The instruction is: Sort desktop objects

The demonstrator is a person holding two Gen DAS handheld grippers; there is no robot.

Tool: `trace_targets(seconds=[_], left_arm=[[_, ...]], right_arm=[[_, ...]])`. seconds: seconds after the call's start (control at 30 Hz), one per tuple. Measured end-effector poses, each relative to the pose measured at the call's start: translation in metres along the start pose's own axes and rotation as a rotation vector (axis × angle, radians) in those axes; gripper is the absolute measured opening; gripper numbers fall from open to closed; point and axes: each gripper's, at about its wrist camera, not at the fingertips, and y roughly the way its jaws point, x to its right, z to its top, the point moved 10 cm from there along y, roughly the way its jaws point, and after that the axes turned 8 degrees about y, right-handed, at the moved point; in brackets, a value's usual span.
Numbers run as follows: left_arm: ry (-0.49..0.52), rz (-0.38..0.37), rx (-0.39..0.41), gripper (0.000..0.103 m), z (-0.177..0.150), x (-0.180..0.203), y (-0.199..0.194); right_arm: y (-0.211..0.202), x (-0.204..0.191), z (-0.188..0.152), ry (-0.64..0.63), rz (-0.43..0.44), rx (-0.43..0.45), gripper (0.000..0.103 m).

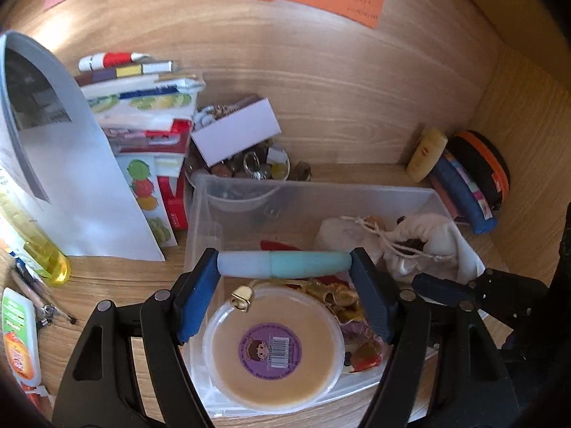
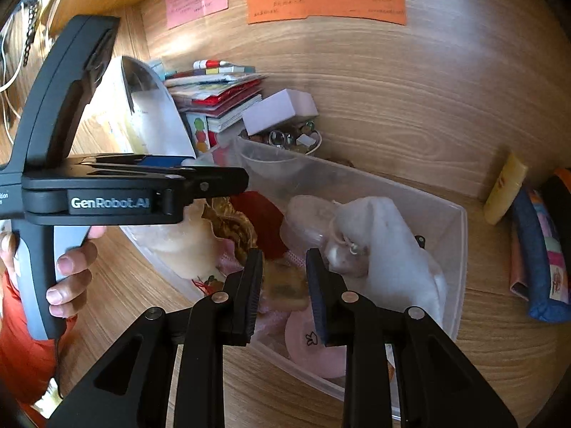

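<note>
My left gripper point(image 1: 284, 265) is shut on a pale blue-green tube point(image 1: 283, 265), held crosswise end to end between its fingers, above a clear plastic bin point(image 1: 207, 196). The bin holds a round lidded tub with a purple sticker point(image 1: 270, 347), a white drawstring pouch point(image 1: 428, 246), gold trinkets and red items. My right gripper point(image 2: 284, 271) hovers over the same bin point(image 2: 460, 235), its jaws a small gap apart, empty, above a brownish item point(image 2: 285, 287) and a pink round lid point(image 2: 321, 353). The left gripper's body point(image 2: 107, 199) shows in the right wrist view.
A stack of booklets point(image 1: 142, 107) and a white folder point(image 1: 71, 164) stand left of the bin. A white box point(image 1: 237, 132) and a bowl of beads point(image 1: 249, 171) sit behind it. A yellow tube point(image 1: 426, 153), blue case point(image 1: 464, 192) and orange-black pouch point(image 1: 489, 171) lie at right. Pens and a yellow bottle point(image 1: 46, 253) lie at left.
</note>
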Motion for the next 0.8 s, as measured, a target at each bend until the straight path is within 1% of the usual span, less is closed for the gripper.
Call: trace_targets(seconds=[0.07, 0.1, 0.3, 0.47, 0.5, 0.53, 0.57, 0.6, 0.67, 0.77, 0.8], left_arm=[[0.001, -0.007, -0.004, 0.073, -0.001, 0.002, 0.0], [0.003, -0.01, -0.003, 0.073, 0.0, 0.004, -0.001], [0.009, -0.017, 0.021, 0.075, 0.004, 0.009, -0.017], [0.013, -0.009, 0.052, 0.081, 0.006, 0.011, -0.039], [0.021, 0.0, 0.062, 0.082, 0.005, 0.013, -0.045], [0.025, 0.007, 0.068, 0.086, 0.005, 0.013, -0.05], [0.03, 0.013, 0.072, 0.09, 0.004, 0.014, -0.054], [0.036, 0.015, 0.078, 0.091, 0.002, 0.015, -0.06], [0.044, 0.011, 0.084, 0.091, -0.001, 0.018, -0.068], [0.05, 0.014, 0.092, 0.092, -0.008, 0.021, -0.08], [0.052, 0.019, 0.094, 0.092, -0.009, 0.022, -0.082]], right_arm=[[0.001, -0.002, -0.001, -0.007, 0.003, -0.001, 0.033], [0.0, -0.002, -0.001, -0.012, 0.003, 0.0, 0.035], [-0.005, -0.004, 0.001, -0.023, 0.004, 0.005, 0.036], [-0.015, -0.009, 0.002, -0.028, -0.002, 0.012, 0.037], [-0.018, -0.01, 0.002, -0.029, -0.005, 0.016, 0.038], [-0.022, -0.011, 0.003, -0.029, -0.009, 0.023, 0.04], [-0.026, -0.012, 0.003, -0.028, -0.012, 0.029, 0.048], [-0.029, -0.012, 0.003, -0.025, -0.017, 0.036, 0.057], [-0.038, -0.012, 0.004, -0.021, -0.03, 0.057, 0.064], [-0.051, -0.009, 0.002, -0.016, -0.047, 0.077, 0.066], [-0.055, -0.008, 0.001, -0.011, -0.052, 0.081, 0.068]])
